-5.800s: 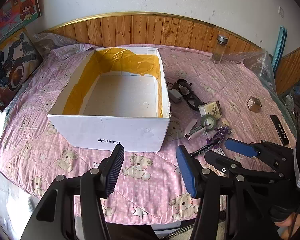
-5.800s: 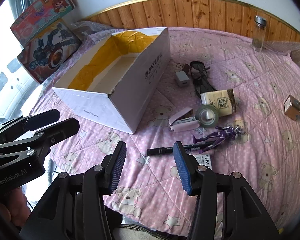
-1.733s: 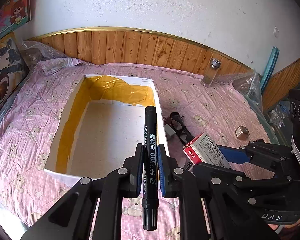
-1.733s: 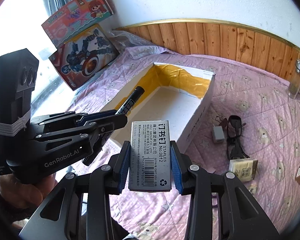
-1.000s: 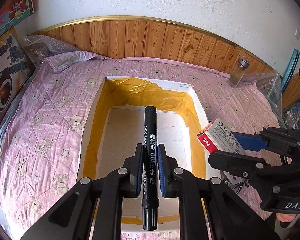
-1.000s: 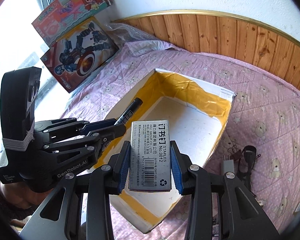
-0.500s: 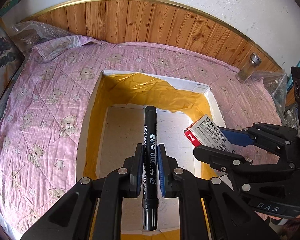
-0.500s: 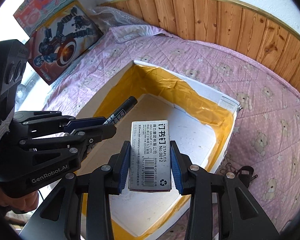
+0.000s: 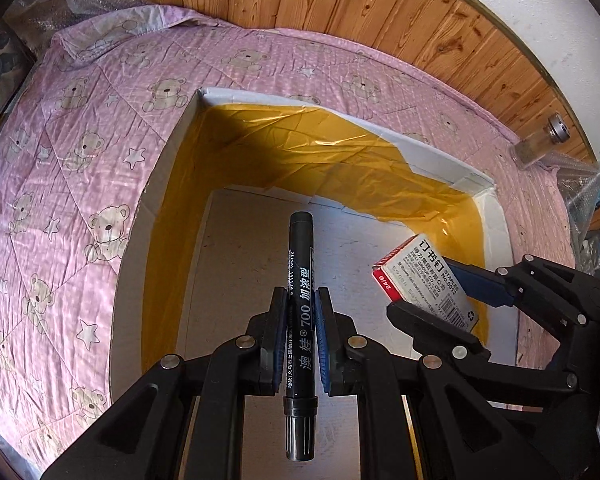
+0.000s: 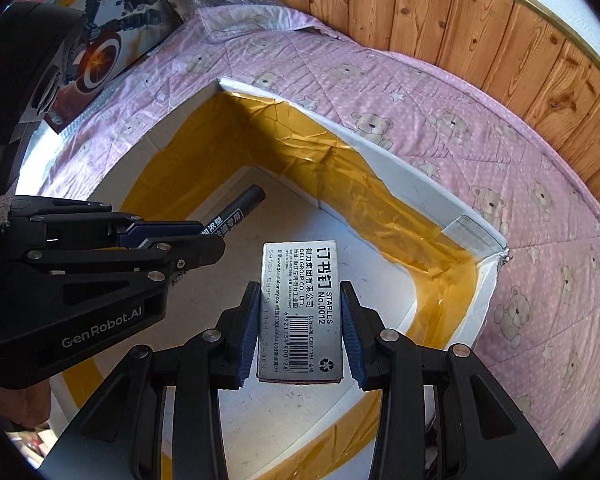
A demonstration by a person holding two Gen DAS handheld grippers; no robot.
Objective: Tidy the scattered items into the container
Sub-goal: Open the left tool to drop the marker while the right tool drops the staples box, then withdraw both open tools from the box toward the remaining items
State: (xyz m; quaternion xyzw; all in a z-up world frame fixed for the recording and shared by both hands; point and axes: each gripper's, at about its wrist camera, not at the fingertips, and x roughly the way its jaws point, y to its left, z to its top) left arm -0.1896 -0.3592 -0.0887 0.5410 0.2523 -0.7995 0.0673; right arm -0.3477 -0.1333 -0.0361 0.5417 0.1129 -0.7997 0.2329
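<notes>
A white cardboard box (image 9: 440,162) lined with yellow tape lies open below both grippers, its floor bare. My left gripper (image 9: 301,334) is shut on a black marker pen (image 9: 301,280) that points forward over the box floor. The right gripper (image 10: 300,330) is shut on a small box of staples (image 10: 302,304), held over the box's right half. In the left wrist view the staple box (image 9: 424,272) hangs at the right, inside the box walls. From the right wrist view the marker (image 10: 236,212) pokes out of the left gripper at the left.
The box (image 10: 416,184) sits on a pink bear-print quilt (image 9: 60,160) against a wooden wall panel (image 9: 340,4). A glass jar (image 9: 540,142) stands at the far right. A toy carton (image 10: 112,40) leans at the far left.
Both grippers have moved forward and down over the box, each still holding its item. The box fills more of both views.
</notes>
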